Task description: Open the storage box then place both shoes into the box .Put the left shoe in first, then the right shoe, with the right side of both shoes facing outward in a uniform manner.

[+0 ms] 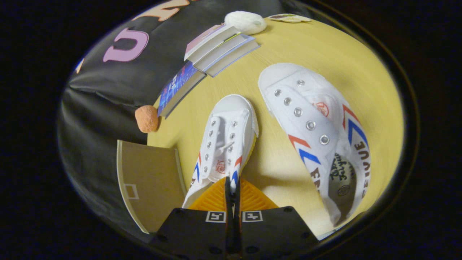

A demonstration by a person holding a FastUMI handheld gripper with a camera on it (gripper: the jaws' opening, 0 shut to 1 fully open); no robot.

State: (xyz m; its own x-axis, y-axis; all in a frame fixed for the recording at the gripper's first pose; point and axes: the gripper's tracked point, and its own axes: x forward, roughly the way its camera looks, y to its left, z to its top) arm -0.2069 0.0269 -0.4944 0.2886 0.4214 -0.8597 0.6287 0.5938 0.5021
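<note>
The smaller-looking shoe [225, 144] lies just ahead of the tongs [232, 187], its long axis running straight away from them, toe far. The 2 fingers are pressed together on the shoe's heel rim, pinching it. The 2nd shoe [317, 133] lies beside it to the right, apart. The cardboard box flap [151, 180] sits near on the left; books [209, 54] and an orange ball [147, 118] lie beyond on the table [281, 159].

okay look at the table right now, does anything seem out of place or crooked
Nothing spilled or damaged. The gripper is shut on the near shoe's collar edge. The other shoe lies angled beside it. The books sit fanned, not squared.
</note>
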